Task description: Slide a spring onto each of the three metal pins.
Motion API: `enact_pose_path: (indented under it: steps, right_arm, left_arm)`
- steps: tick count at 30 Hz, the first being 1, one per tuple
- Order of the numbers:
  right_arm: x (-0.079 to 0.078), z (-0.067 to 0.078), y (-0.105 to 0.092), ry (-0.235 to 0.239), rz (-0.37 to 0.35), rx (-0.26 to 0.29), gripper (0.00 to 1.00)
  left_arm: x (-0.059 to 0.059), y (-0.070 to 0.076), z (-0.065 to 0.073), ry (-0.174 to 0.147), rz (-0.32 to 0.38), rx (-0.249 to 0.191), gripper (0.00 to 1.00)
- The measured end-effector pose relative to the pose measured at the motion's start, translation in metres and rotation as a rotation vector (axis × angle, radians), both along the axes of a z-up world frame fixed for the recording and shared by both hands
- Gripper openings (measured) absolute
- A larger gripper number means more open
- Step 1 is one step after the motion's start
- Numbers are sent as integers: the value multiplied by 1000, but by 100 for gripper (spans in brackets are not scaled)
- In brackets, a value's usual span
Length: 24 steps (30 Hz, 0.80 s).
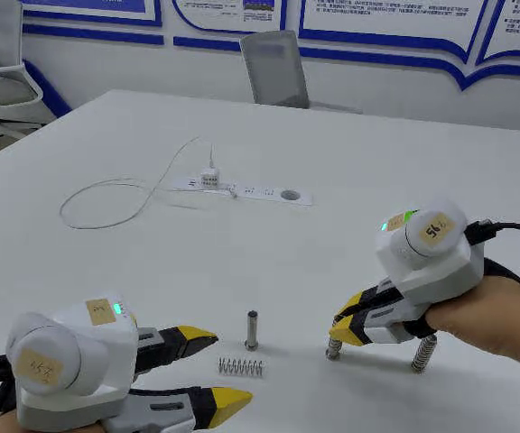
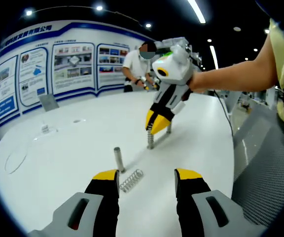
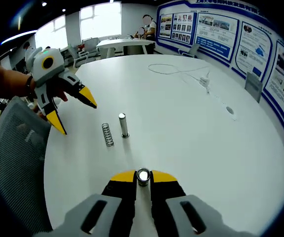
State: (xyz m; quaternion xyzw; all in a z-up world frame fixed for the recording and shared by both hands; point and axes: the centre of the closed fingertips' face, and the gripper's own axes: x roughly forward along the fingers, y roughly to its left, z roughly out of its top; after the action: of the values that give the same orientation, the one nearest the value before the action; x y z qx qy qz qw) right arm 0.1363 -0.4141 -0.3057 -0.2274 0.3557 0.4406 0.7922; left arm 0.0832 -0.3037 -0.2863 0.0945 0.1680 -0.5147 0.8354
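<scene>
A bare metal pin point(image 1: 252, 330) stands upright on the white table point(image 1: 350, 171), with a loose spring point(image 1: 241, 366) lying flat just in front of it. My left gripper point(image 1: 219, 370) is open at the spring's left, its jaws either side of the spring point(image 2: 131, 180) and short of the pin point(image 2: 117, 158). My right gripper point(image 1: 343, 332) is shut at the top of a spring-covered pin point(image 1: 334, 347), whose round head point(image 3: 143, 176) shows between the jaws. Another spring-covered pin point(image 1: 422, 354) stands under the right hand. From the right gripper view, the left gripper point(image 3: 75, 114) sits left of the spring point(image 3: 106, 134) and the bare pin point(image 3: 124, 125).
A white power strip point(image 1: 251, 191) with a looping cable point(image 1: 106, 203) lies mid-table. A grey chair point(image 1: 273, 68) stands at the far edge. A mesh chair point(image 2: 265, 163) is beside the near edge. People work at another table point(image 2: 134, 69) behind.
</scene>
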Motion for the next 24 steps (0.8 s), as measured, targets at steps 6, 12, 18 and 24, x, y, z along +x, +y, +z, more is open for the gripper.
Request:
enact_pose_path:
  steps: [6,12,18,24]
  right_arm:
    - [0,-2,1,3,-2,-3,12]
    - [-1,-8,1,13,-4,-10,12]
    - [-2,-13,0,20,-7,-17,12]
    - [-4,-15,0,21,-8,-18,14]
  left_arm:
    - [1,0,0,0,0,-2,46]
    - [0,0,0,3,1,1,46]
    - [-1,0,-1,3,1,2,46]
    - [-2,0,-1,4,0,4,46]
